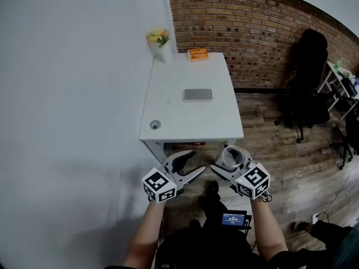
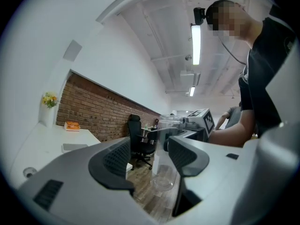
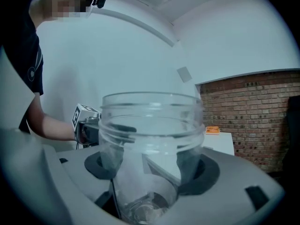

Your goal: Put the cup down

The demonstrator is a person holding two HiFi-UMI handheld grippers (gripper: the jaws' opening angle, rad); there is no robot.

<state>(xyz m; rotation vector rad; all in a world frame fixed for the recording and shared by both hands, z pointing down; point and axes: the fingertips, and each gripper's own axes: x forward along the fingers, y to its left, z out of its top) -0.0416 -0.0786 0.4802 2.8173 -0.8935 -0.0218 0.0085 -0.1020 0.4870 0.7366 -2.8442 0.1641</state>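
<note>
A clear plastic cup (image 1: 231, 157) with a wide threaded rim is gripped upright between the pads of my right gripper (image 1: 229, 161), in the air just short of the white table's (image 1: 190, 119) near edge. In the right gripper view the cup (image 3: 150, 144) fills the space between the jaws of the right gripper (image 3: 150, 175). My left gripper (image 1: 195, 162) hovers beside it on the left, open and empty. In the left gripper view the open left gripper (image 2: 150, 159) points at the cup (image 2: 164, 146) and at the right gripper (image 2: 199, 122) holding it.
On the table lie a grey flat pad (image 1: 197, 94), an orange item (image 1: 197, 54), a vase of yellow flowers (image 1: 159, 38) and a round cable hole (image 1: 155, 124). A black office chair (image 1: 305, 77) stands to the right on the wooden floor, by a brick wall (image 1: 252, 27).
</note>
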